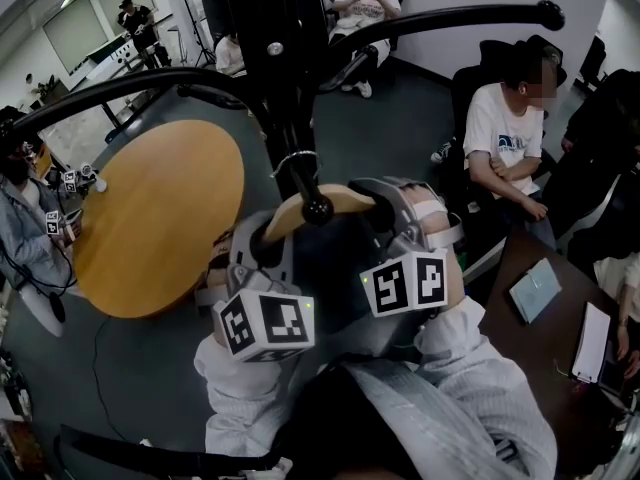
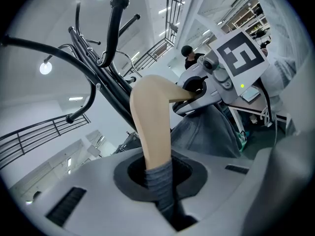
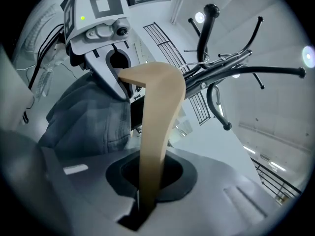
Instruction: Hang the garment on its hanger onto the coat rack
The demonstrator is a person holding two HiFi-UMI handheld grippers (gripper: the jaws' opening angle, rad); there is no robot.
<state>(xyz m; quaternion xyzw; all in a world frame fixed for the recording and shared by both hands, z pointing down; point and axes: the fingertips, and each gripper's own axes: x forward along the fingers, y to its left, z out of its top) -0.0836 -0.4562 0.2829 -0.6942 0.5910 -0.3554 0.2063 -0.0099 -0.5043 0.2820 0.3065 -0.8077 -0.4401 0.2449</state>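
A pale wooden hanger is held up close to the black coat rack, just under its pole. My left gripper is shut on the hanger's left arm, with a fold of the grey garment pinched in with it. My right gripper is shut on the other arm of the hanger. The grey garment hangs below, between the two grippers. The hanger's thin wire hook lies against the pole; I cannot tell whether it rests on a rack arm.
A round wooden table stands to the left of the rack. People sit around the room, one close at the right. A dark desk with a tablet and papers is at the lower right. The rack's curved arms spread overhead.
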